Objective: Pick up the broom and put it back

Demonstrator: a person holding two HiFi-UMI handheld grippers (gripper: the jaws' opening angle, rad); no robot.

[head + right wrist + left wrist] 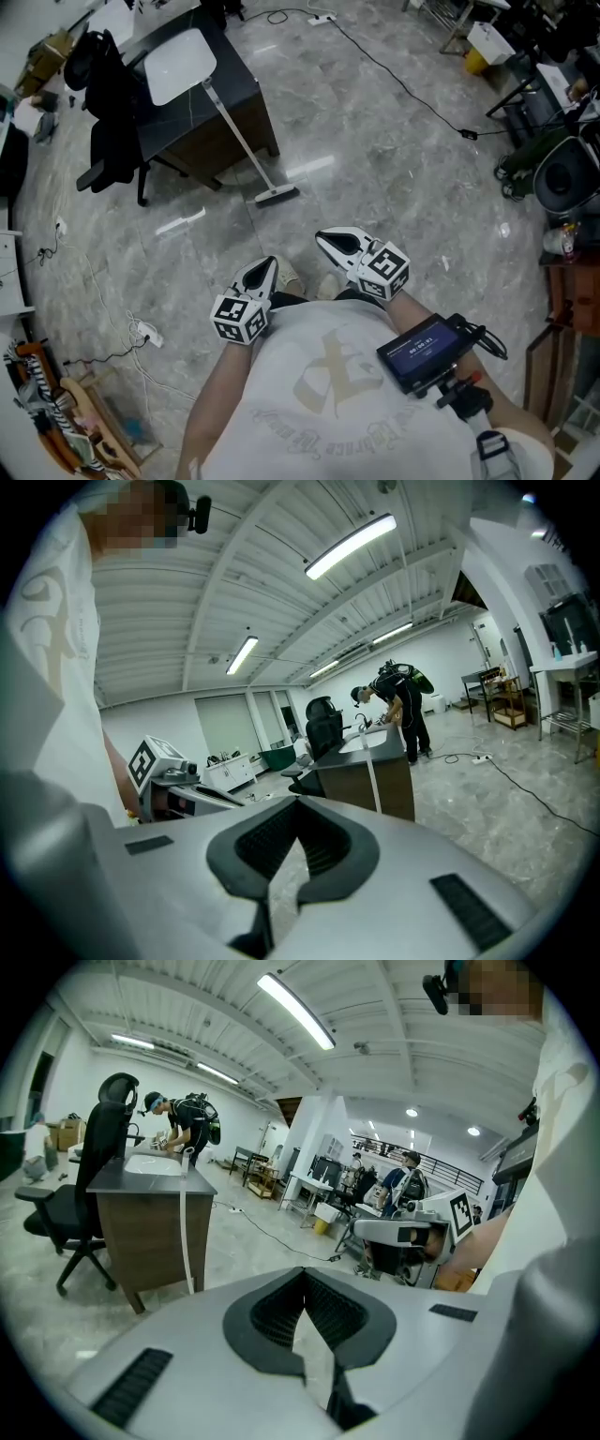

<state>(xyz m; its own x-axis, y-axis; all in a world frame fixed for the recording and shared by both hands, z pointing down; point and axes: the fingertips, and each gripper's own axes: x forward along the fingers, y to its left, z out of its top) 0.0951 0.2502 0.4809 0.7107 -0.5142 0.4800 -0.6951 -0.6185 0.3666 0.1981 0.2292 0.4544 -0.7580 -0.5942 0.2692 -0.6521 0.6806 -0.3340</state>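
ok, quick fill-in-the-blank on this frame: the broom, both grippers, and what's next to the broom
1. The broom leans against the dark ____, with its head on the floor.
2. The left gripper and the right gripper both have their jaws ____, with nothing between them.
3. In the head view, the black office chair stands to the broom's ____.

Missing words: desk; shut; left
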